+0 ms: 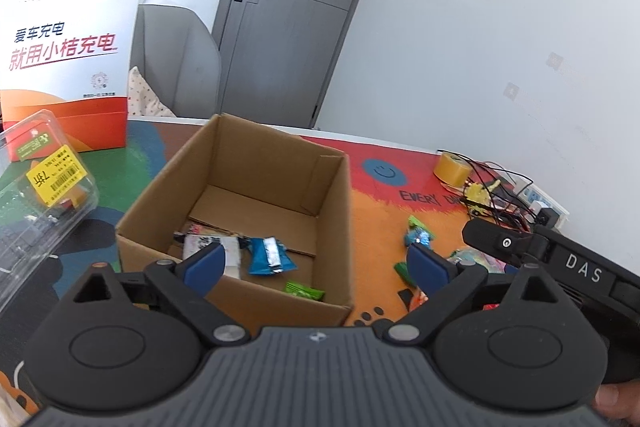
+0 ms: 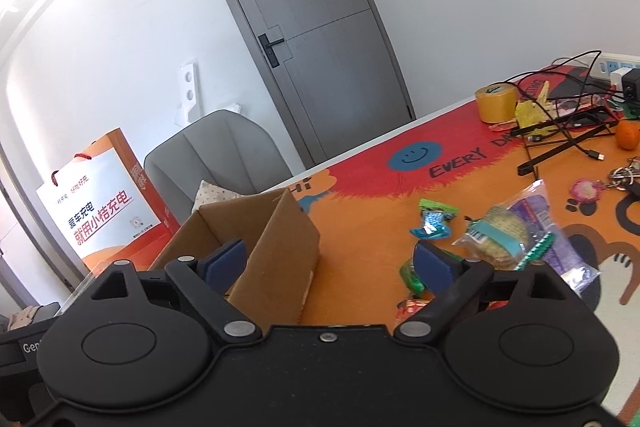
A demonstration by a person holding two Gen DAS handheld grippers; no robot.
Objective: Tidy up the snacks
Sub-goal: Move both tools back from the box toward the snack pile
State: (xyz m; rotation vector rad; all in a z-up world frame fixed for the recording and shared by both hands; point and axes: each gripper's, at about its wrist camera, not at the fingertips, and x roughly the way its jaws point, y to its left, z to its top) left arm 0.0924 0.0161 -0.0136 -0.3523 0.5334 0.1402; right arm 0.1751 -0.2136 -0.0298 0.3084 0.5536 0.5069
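Observation:
An open cardboard box (image 1: 328, 227) stands on the colourful table mat; it also shows in the right wrist view (image 2: 280, 247). Inside lie a blue packet (image 1: 266, 257), a white-pink packet (image 1: 200, 243) and a green packet (image 1: 304, 291). My left gripper (image 1: 316, 263) is open and empty above the box's near edge. My right gripper (image 2: 330, 261) is open and empty just right of the box. Loose snacks lie on the mat: a blue candy (image 2: 432, 225), a green packet (image 2: 410, 277), a red packet (image 2: 410, 307) and a clear cracker bag (image 2: 516, 235).
A clear plastic container (image 1: 36, 195) with a yellow label and a white-orange paper bag (image 1: 64, 47) stand left of the box. A tape roll (image 2: 495, 103), tangled cables (image 2: 568, 131), an orange (image 2: 627, 135) and keys (image 2: 620, 179) sit at the right. A grey chair (image 2: 216, 155) is behind the table.

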